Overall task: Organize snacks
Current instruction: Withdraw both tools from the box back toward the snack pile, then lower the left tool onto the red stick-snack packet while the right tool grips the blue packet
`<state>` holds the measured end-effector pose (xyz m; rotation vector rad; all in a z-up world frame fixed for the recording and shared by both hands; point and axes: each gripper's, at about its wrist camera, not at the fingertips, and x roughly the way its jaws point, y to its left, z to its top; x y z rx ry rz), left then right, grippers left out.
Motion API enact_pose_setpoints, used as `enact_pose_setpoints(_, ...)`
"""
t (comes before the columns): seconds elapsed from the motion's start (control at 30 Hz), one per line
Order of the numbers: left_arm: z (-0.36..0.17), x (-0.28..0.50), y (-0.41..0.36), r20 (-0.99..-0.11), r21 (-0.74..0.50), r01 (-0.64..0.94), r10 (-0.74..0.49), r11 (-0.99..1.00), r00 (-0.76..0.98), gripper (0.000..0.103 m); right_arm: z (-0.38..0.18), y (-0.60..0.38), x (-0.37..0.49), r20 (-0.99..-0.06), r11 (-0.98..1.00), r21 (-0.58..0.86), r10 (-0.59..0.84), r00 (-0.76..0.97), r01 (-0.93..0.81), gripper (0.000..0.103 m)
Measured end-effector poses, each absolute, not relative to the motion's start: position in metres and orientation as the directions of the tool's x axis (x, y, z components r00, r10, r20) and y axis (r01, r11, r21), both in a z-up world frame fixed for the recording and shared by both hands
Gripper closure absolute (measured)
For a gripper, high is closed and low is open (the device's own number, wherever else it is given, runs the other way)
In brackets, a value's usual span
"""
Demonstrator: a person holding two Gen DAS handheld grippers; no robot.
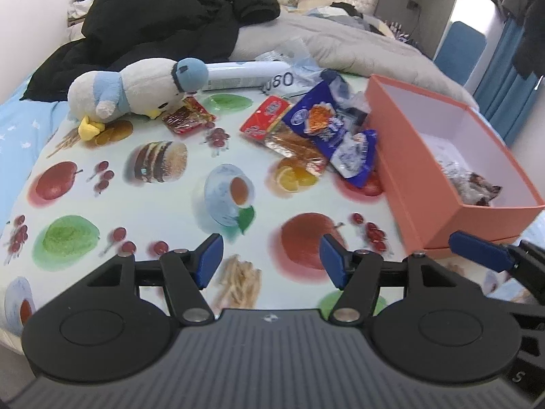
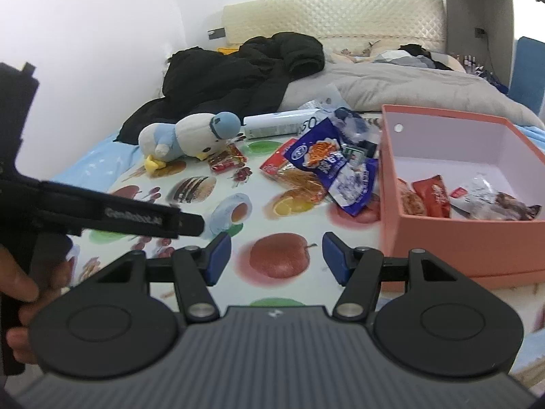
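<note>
Our left gripper [image 1: 270, 260] and right gripper [image 2: 276, 259] hover spread, empty, above the tablecloth [image 1: 170, 204]. Loose snack packets [image 1: 316, 122] overlap beside the orange box [image 1: 439, 204]; we risk pinching two together.

This is looking like a bedroom in a home: a bed with a quilted cream headboard [image 2: 332, 17] is filling the view, and a grey duvet [image 2: 391, 92] is lying rumpled toward 1 o'clock. A black puffer jacket [image 1: 160, 24] is sprawling at 11 o'clock, with a plush penguin [image 1: 136, 88] lying on its side just in front of it on a food-print cloth [image 1: 163, 204] spread over the mattress. At 2 o'clock a blue curtain [image 1: 507, 102] is hanging beside dark clothes [image 1: 531, 17].
</note>
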<state>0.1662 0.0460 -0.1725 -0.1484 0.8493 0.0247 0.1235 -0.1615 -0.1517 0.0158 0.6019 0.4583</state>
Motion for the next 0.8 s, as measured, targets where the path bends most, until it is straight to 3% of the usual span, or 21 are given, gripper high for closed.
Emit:
enact_pose_setpoints(0.37, -0.217, 0.244, 0.089, -0.789, -0.113, -0.146, 0.001, 0.983, 0.614, 0.035, -0.174, -0.129, 0.187, -0.571, 0.910, 0.080, 0.376, 0.730, -0.406, 0.041)
enact_pose_setpoints(0.6, -0.242, 0.313, 0.116, -0.780, -0.091, -0.183, 0.044, 0.979, 0.624, 0.025, -0.193, -0.111, 0.244, -0.585, 0.919, 0.006, 0.323, 0.744, -0.394, 0.041)
enact_pose_setpoints(0.73, -0.254, 0.350, 0.130, -0.772, -0.046, -0.206, 0.096, 0.977, 0.628, 0.025, -0.201, -0.099, 0.275, -0.569, 0.923, -0.066, 0.276, 0.774, -0.378, 0.041)
enact_pose_setpoints(0.77, -0.257, 0.357, 0.134, -0.767, -0.032, -0.215, 0.113, 0.976, 0.631, 0.025, -0.203, -0.096, 0.282, -0.567, 0.924, -0.084, 0.263, 0.780, -0.373, 0.039)
enact_pose_setpoints(0.8, -0.261, 0.365, 0.139, -0.765, -0.029, -0.224, 0.122, 0.974, 0.632, 0.025, -0.205, -0.094, 0.289, -0.568, 0.924, -0.096, 0.255, 0.783, -0.370, 0.030)
